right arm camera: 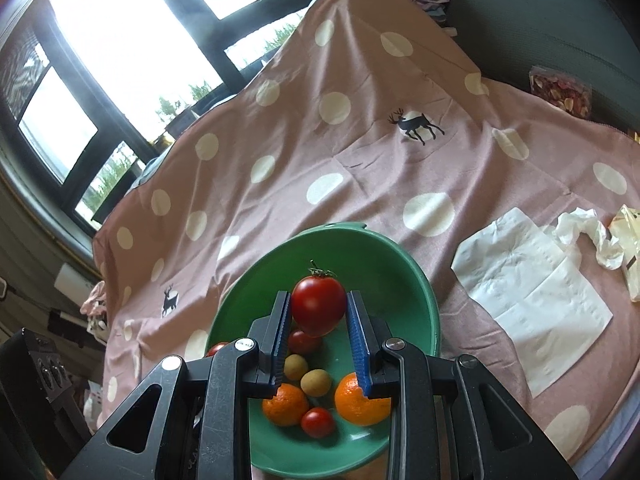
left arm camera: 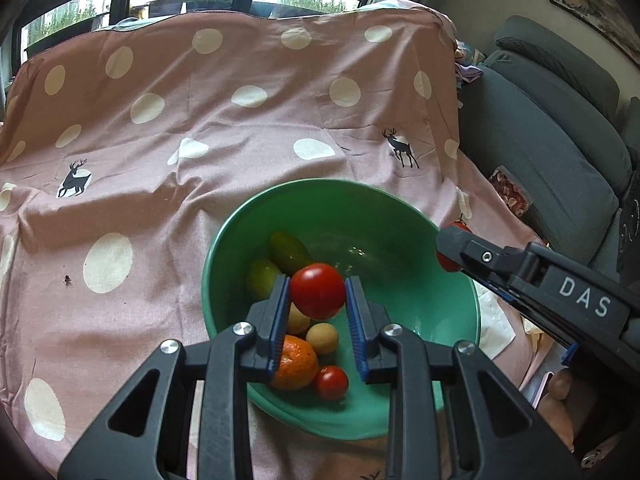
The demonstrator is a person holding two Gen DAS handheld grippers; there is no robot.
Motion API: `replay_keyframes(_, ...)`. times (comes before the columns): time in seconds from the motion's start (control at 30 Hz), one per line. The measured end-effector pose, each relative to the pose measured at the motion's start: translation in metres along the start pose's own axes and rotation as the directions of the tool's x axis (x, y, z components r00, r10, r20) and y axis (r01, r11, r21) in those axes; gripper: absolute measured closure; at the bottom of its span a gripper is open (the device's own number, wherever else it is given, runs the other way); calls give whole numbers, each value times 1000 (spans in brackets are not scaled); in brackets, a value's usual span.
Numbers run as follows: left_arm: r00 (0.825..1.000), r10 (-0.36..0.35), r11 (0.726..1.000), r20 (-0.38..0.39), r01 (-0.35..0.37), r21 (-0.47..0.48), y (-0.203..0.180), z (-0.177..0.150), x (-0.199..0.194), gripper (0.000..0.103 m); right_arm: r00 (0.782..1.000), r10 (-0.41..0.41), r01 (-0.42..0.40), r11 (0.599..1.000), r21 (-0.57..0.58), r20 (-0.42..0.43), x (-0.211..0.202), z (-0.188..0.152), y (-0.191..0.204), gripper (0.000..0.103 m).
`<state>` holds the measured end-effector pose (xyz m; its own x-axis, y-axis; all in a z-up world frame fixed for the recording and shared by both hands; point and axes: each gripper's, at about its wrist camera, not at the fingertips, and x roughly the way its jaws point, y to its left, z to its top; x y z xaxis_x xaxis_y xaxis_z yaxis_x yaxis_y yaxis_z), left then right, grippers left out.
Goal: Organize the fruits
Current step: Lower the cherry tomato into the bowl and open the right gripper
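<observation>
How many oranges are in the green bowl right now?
2. Both lie in the green bowl, seen from the right wrist: the left orange near the bowl's front, the right orange partly behind the right tongs. Others may be hidden under the tongs.

Home living room, grey sofa (left arm camera: 560, 128), framed picture (left arm camera: 596, 0), windows (right arm camera: 120, 40)

The green bowl (right arm camera: 424, 300) is crowded at its near side with oranges (right arm camera: 362, 398) and small tomatoes (right arm camera: 317, 422); its far inner side is bare. Right of it, a white napkin (right arm camera: 532, 292) covers the table (right arm camera: 360, 168).
</observation>
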<state>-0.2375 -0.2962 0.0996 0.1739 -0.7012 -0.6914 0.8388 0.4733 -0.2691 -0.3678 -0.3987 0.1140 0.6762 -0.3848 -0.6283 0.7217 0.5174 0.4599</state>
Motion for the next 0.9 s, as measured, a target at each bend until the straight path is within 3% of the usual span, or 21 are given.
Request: replay_keyframes(0.9,997,-8,1000,-79,10,28,-9,-9,24,75,994,-53,51,998,-30,-91,23,-4,-2,73)
